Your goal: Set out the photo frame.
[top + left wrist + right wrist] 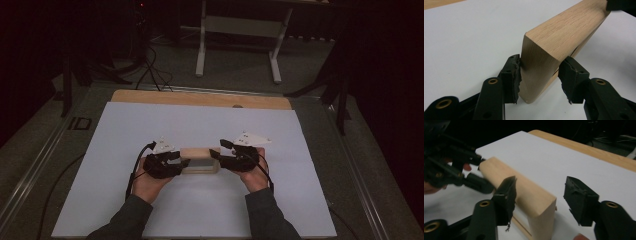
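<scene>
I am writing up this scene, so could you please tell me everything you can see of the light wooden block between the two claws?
The light wooden block is pale, visibly grained wood, long and rectangular with rounded edges and a seam or groove low along one side. It rests lengthwise on the white sheet over the table. The left claw grips one end, both pads against its sides. The right claw stands open around the other end, one pad near the wood, the other well apart.

Both forearms reach forward, hands level and facing each other. The left gripper [176,165] has its jaws clamped; the right gripper [218,156] has its jaws spread wide.
</scene>
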